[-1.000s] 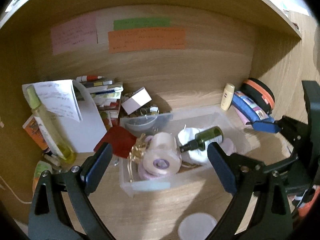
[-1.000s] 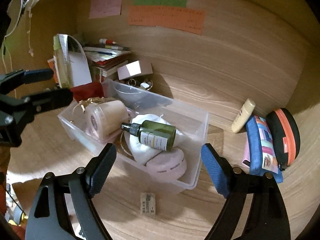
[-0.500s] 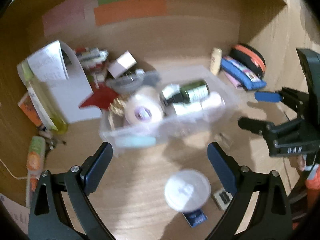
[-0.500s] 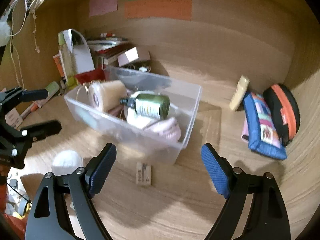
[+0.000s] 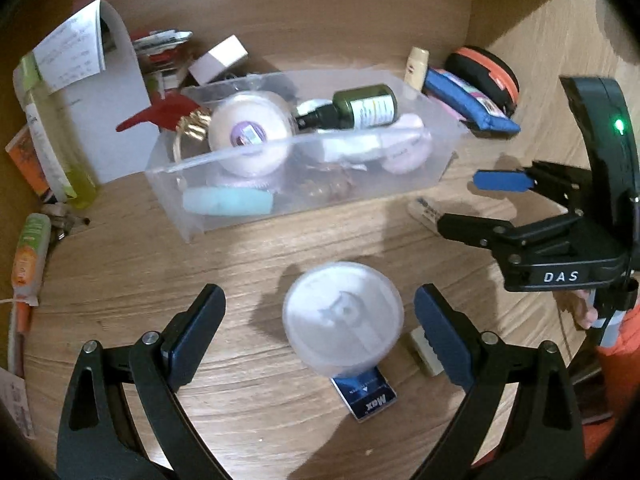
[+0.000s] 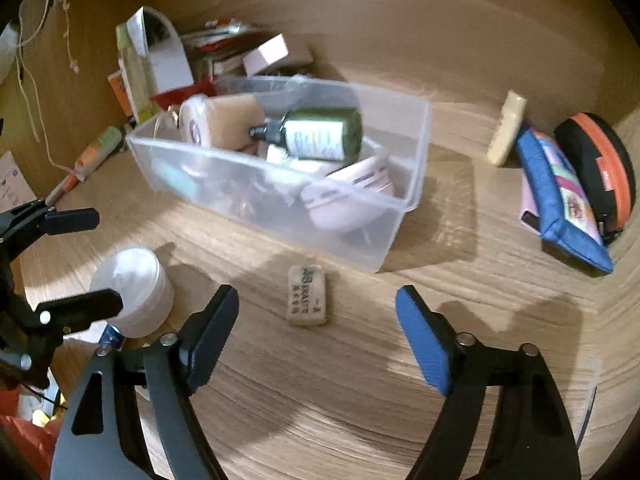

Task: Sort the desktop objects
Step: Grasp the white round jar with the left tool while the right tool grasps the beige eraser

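Observation:
A clear plastic bin [image 5: 430,168] [image 6: 414,168] sits mid-desk, holding a green spray bottle [image 5: 360,110] [image 6: 320,134], a white roll [image 5: 248,134], a teal tube [image 5: 228,202] and pink jars [image 6: 348,192]. A white round jar [image 5: 342,318] [image 6: 132,284] stands on the desk between my left gripper's open fingers. My left gripper [image 5: 320,340] is open and empty. My right gripper [image 6: 318,332] is open and empty above a worn eraser [image 6: 306,294]; it shows in the left wrist view [image 5: 480,204].
A blue card [image 5: 366,394] and a small eraser [image 5: 424,350] lie by the jar. A blue pouch [image 6: 560,196], orange-black case [image 6: 600,164] and cream tube [image 6: 506,128] lie right. Papers, books and a yellow bottle [image 5: 52,132] crowd the left wall.
Both grippers have pulled back from the bin toward the desk's front. The white jar now sits between the left fingers; the eraser now lies just ahead of the right gripper.

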`<control>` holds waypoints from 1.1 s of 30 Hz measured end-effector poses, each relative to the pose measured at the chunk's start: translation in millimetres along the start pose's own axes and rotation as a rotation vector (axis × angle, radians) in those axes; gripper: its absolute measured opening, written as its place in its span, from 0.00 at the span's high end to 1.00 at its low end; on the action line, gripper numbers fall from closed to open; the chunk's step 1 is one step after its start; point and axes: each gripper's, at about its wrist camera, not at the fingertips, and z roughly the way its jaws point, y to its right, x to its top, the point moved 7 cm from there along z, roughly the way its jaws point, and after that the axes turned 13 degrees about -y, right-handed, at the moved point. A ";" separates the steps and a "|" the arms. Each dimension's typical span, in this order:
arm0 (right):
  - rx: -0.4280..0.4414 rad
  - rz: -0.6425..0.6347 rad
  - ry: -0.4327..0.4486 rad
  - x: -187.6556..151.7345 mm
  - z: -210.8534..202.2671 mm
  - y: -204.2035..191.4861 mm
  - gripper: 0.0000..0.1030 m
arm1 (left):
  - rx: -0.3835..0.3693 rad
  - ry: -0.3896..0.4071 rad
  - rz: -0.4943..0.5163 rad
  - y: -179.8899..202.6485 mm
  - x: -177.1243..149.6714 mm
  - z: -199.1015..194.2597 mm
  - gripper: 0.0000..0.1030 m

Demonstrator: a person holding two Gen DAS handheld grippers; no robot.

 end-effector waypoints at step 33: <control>0.066 -0.061 -0.020 7.7 5.0 -11.7 0.79 | -0.015 0.049 -0.032 -10.2 7.2 -3.9 0.37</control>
